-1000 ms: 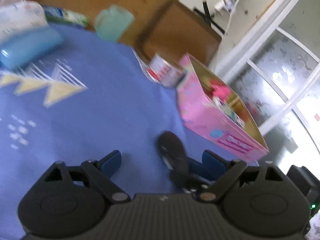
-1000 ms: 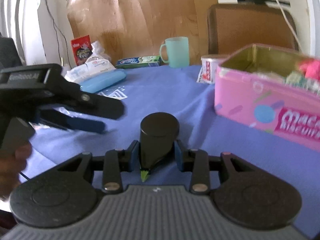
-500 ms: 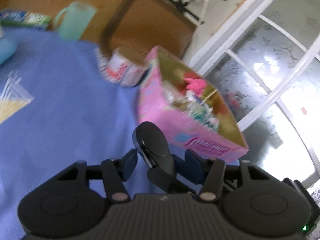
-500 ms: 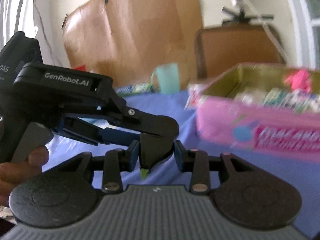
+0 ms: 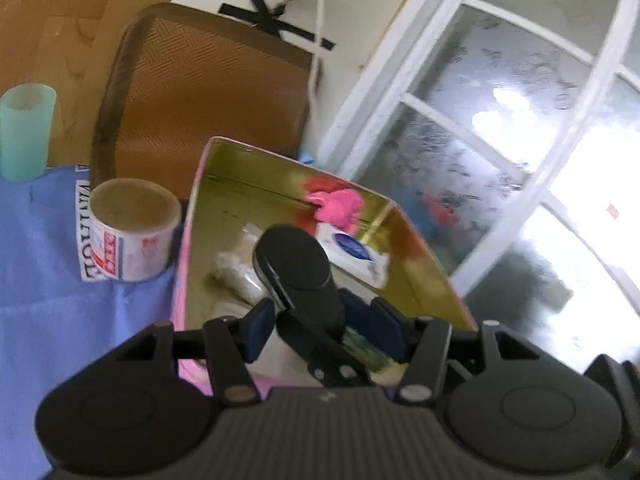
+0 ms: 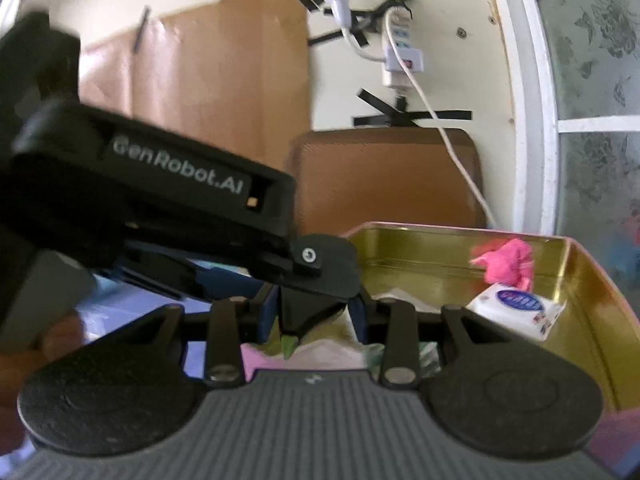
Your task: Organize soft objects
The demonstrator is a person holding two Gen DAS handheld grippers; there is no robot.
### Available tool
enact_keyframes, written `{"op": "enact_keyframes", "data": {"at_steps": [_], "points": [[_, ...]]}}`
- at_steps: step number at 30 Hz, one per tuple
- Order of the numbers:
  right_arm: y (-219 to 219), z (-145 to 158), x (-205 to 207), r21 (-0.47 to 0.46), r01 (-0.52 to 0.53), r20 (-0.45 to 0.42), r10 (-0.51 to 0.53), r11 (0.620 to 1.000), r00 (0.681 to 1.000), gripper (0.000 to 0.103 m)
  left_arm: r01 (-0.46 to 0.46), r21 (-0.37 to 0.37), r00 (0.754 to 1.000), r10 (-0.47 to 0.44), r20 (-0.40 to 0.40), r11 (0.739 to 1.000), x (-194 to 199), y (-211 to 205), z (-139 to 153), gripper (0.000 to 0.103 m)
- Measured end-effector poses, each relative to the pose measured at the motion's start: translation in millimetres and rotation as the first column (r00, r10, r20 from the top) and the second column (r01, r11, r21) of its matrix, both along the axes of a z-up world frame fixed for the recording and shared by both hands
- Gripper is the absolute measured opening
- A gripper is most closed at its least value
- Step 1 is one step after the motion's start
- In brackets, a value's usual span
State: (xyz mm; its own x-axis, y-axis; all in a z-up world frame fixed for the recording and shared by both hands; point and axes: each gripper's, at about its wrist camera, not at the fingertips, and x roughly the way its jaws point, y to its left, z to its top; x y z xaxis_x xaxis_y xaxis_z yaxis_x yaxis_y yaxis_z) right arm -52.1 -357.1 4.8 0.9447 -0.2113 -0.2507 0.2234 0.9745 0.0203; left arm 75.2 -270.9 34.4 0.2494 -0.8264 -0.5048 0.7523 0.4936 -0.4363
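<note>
A black bottle point(image 5: 298, 264) is gripped by both the left gripper point(image 5: 316, 320) and right gripper point(image 6: 316, 312) above a pink tin point(image 5: 188, 240) set on a blue tablecloth point(image 5: 60, 300) near a frosted window point(image 5: 500, 128).

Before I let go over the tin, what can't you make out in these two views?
- Left wrist view: the near part of the tin floor, hidden by the black cylinder and the gripper.
- Right wrist view: what the green tip under the cylinder is; too small and blurred.
- Right wrist view: the tabletop to the left, blocked by the left gripper.
- Both views: print on the white packet, blurred.
</note>
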Motion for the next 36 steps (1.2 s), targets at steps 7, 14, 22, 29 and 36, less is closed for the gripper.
{"op": "enact_keyframes", "data": {"at_steps": [7,14,22,29,36], "points": [[-1.9,-7.1,-22.2,0.029,0.058,0.023,-0.059,0.998,0.998,0.041,-0.105,0.025,0.993,0.104,0.047,0.994,-0.3,30.4,-2.1,0.061],[17.9,-2.9,-72.1,0.127,0.096,0.084,-0.107,0.987,0.991,0.054,-0.221,0.068,0.96,0.205,0.193,0.973,-28.7,66.8,11.9,0.086],[20.9,5.8,-92.4,0.301,0.12,0.054,-0.142,0.946,0.988,0.066,-0.331,0.104,0.911,0.289,0.294,0.938,-65.1,93.5,19.8,0.103],[38.9,7.6,-101.1,0.36,0.096,0.049,-0.121,0.928,0.991,0.072,-0.38,0.181,0.904,0.324,0.277,0.907,-77.9,111.0,5.7,0.103],[52.8,12.2,-103.7,0.358,0.076,0.056,-0.103,0.93,0.993,0.073,-0.434,0.207,0.874,0.355,0.332,0.877,-86.5,123.1,1.3,0.103]]}}
